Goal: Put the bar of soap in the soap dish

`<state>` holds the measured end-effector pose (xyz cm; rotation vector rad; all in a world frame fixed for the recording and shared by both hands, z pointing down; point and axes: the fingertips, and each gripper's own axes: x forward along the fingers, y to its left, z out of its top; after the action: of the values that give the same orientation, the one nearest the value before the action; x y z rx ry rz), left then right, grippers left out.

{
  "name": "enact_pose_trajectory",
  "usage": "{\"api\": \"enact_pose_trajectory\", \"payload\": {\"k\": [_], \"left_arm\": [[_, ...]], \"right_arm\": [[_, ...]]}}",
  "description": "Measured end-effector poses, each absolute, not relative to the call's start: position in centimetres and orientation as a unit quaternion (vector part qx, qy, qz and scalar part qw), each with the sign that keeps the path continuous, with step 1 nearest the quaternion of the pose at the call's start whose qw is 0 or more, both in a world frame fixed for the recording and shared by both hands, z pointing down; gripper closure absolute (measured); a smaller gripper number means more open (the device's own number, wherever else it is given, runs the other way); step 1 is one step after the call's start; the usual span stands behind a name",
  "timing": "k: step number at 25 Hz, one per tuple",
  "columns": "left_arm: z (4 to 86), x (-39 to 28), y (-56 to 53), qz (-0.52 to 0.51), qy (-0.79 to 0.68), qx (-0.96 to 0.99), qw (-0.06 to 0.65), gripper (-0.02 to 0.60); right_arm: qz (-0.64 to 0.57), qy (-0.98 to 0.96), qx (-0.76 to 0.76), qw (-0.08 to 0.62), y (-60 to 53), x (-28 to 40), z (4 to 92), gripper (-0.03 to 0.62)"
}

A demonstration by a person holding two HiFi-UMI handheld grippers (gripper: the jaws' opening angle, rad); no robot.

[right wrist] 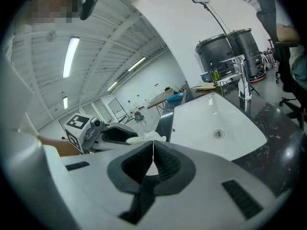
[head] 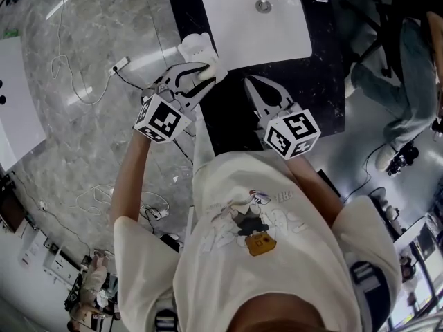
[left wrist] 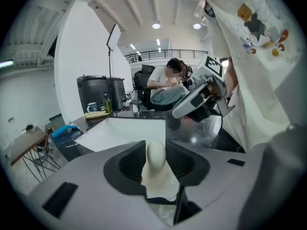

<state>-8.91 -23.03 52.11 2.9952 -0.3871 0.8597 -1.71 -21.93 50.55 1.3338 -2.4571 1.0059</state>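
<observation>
- Left gripper (head: 196, 79): clenched on the bar of soap (left wrist: 156, 163). The bar stands on edge between the jaws with a rounded end uppermost, and the jaws press on its two broad faces.
- Location of the bar: in the left gripper, over the narrow strip of table (head: 322, 81) at the near left corner of the sink (head: 277, 30), outside the basin.
- Right gripper (right wrist: 153, 153): jaws pressed together with nothing between them. It hovers over the dark table just in front of the sink's near edge, apart from the soap.
- Soap dish (head: 194, 47): a white rounded object sits just beyond the bar, against the sink's left side. It is judged to be the dish, although its hollow cannot be made out. Whether the bar already touches it cannot be told.
- Handling, as judged:
  - The bar looks solid, stiff and light, so weight should not strain the grip.
  - Its smooth cream surface is probably slippery, more so if damp.
  - Pressure on a rounded edge could squirt it out of the jaws.
- Where to hold: on the two broad flat faces, near the middle, as the present grip appears to do. Use moderate force, because soap is likely to dent under the pads rather than crack.
- Placement: lower the bar until it rests in the dish before releasing. A drop from height risks a skid into the sink or off the table edge.
</observation>
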Motion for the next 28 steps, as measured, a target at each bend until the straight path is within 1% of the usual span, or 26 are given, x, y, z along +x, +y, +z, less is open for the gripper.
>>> {"api": "enact_pose_trajectory", "payload": {"k": [3, 18, 21, 26, 28], "left_arm": [[51.5, -9.0, -23.1, 0.252, -0.133, 0.958, 0.033, 0.442], [48.7, -8.7, -22.4, 0.241, -0.16, 0.957, 0.022, 0.447], [47.8, -8.8, -21.5, 0.223, -0.172, 0.958, 0.05, 0.465], [45.1, -9.8, -21.5, 0.168, -0.238, 0.953, 0.078, 0.496], [43.9, -10.2, -21.3, 0.149, -0.267, 0.948, 0.087, 0.524]], "right_arm": [[0.338, -0.824, 0.447, 0.084, -21.9, -1.7, 50.7, 0.586], [0.322, -0.834, 0.443, 0.067, -21.2, -1.5, 49.4, 0.586], [0.318, -0.836, 0.442, 0.063, -20.6, -1.6, 48.9, 0.586], [0.306, -0.846, 0.434, 0.051, -20.0, -1.8, 47.7, 0.586], [0.301, -0.849, 0.431, 0.046, -19.6, -1.7, 47.1, 0.586]]}}
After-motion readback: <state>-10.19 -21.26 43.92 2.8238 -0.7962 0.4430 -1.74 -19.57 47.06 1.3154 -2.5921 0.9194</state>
